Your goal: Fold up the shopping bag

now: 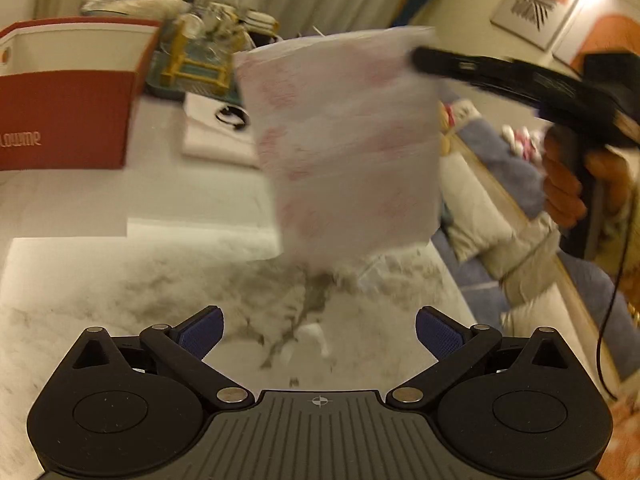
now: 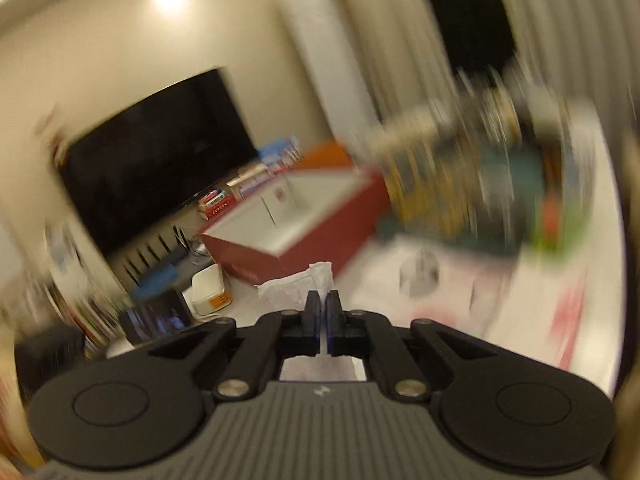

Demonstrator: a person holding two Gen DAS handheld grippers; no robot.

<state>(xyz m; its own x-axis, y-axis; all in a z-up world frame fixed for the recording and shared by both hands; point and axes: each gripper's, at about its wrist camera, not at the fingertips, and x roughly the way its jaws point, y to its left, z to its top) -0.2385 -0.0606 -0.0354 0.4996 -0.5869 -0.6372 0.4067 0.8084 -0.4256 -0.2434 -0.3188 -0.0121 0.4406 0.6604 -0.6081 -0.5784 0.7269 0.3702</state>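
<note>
The shopping bag (image 1: pixel 344 140) is thin, white with faint pink prints, and hangs in the air above the marble table (image 1: pixel 120 288), blurred by motion. My right gripper (image 1: pixel 418 58) comes in from the right and pinches the bag's upper right corner. In the right wrist view, the right gripper (image 2: pixel 322 300) is shut on a crumpled bit of the bag (image 2: pixel 300 284) that sticks out past the pads. My left gripper (image 1: pixel 320 332) is open and empty, low over the table, well below and in front of the hanging bag.
A red open box (image 1: pixel 68 116) stands at the table's left rear, also in the right wrist view (image 2: pixel 304 216). A tray of glassware (image 1: pixel 200 52) and a white folded item (image 1: pixel 216 136) lie behind the bag. A sofa with cushions (image 1: pixel 500 208) is to the right. A TV (image 2: pixel 152 152) is on the wall.
</note>
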